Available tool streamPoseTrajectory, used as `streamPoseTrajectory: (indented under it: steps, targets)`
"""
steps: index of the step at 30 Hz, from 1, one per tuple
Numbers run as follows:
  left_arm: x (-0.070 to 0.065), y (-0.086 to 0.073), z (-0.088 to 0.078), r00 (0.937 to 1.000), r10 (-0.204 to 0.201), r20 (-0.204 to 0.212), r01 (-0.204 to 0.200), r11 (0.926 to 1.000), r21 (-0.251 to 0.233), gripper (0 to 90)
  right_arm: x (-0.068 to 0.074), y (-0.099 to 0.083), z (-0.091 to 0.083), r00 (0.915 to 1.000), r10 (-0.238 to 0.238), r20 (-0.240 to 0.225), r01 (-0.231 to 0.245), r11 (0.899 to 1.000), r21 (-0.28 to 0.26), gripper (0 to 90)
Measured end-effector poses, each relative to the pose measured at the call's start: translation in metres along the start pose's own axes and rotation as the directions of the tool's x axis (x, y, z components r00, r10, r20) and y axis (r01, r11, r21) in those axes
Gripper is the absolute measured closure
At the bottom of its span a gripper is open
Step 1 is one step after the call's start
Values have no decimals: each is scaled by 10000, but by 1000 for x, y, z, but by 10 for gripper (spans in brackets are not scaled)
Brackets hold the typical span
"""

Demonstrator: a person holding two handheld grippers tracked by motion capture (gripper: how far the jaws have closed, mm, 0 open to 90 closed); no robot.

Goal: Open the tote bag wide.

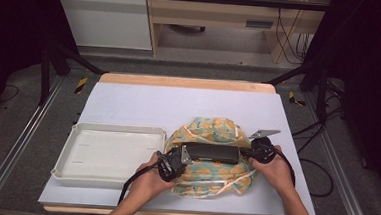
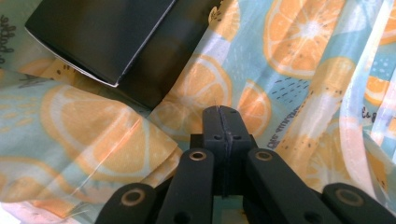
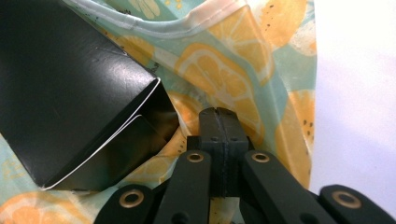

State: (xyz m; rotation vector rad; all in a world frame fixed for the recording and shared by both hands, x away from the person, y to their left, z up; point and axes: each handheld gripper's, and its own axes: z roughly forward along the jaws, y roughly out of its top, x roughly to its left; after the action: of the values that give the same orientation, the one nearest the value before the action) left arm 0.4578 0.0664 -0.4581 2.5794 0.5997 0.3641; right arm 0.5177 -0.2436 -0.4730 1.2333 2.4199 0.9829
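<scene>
empty white tray (image 1: 106,155) at far left, untouched. left gripper (image 1: 171,162) just beside the left end of the black box (image 1: 211,152), jaws pressed together on nothing, tips over the orange-print cloth (image 1: 209,176). box lying across the middle of the cloth. right gripper (image 1: 261,149) at the box's right end, jaws likewise closed and empty. probably the start of wrapping; next, opening jaws to pinch a cloth edge.

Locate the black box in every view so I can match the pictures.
High view: black box lies centre-right, between both grippers.
Left gripper view: upper left.
Right gripper view: left side, open end flap facing the camera.
Shared landmark: the orange-slice cloth beneath it.
</scene>
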Motion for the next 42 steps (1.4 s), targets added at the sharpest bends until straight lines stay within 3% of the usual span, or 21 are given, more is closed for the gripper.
streamPoseTrajectory:
  steps: [4,5,8,9,10,11,13,16,18,23,29,31,34,36,42]
  targets:
    - [0,1,-6,10000,32,34,-30,9994,-345,900,0,0,-4,9998,-107,144,113,9989,-446,900]
    - [-1,2,-11,9999,-82,120,90,9981,-617,900,2,2,-12,9997,-72,254,95,9956,-937,900]
    - [0,8,-28,9995,5,330,31,9941,-1081,900,3,4,-23,9990,-115,423,170,9911,-1324,900]
    - [3,13,-40,9993,-26,361,80,9883,-1525,900,6,5,-36,9980,-196,608,299,9844,-1736,900]
    - [3,13,-40,9993,-26,361,80,9883,-1525,900,6,5,-36,9980,-196,608,299,9844,-1736,900]
    - [4,17,-47,9996,-27,276,74,9855,-1694,900,11,4,-48,9972,-284,686,423,9765,-2114,900]
    - [13,28,-61,9998,-103,-168,65,9775,-2110,900,17,1,-57,9977,-237,630,382,9704,-2385,900]
    - [23,36,-63,9987,-195,-476,83,9741,-2258,900,27,-4,-65,9980,-384,509,505,9633,-2638,900]
    - [32,42,-59,9964,-347,-771,163,9735,-2280,900,38,-10,-69,9974,-598,394,682,9614,-2665,900]
    - [52,55,-42,9955,-535,-786,359,9771,-2096,900,60,-23,-69,9909,-1340,157,1335,9566,-2591,900]
    - [52,61,-30,9966,-237,-793,84,9821,-1880,900,64,-31,-62,9895,-1447,-56,1383,9556,-2602,900]
    - [53,61,-29,9965,-220,-811,70,9835,-1808,900,66,-32,-59,9889,-1478,-134,1398,9577,-2514,900]
    - [59,59,-22,9911,-294,-1299,99,9889,-1485,900,71,-35,-52,9856,-1683,-190,1604,9635,-2146,900]
    - [68,54,-15,9876,-740,-1382,556,9896,-1324,900,72,-37,-45,9858,-1678,-51,1646,9719,-1681,900]
    - [81,46,5,9831,-1204,-1381,1136,9919,-565,900,64,-41,-37,9911,-1333,-2,1325,9857,-1040,900]
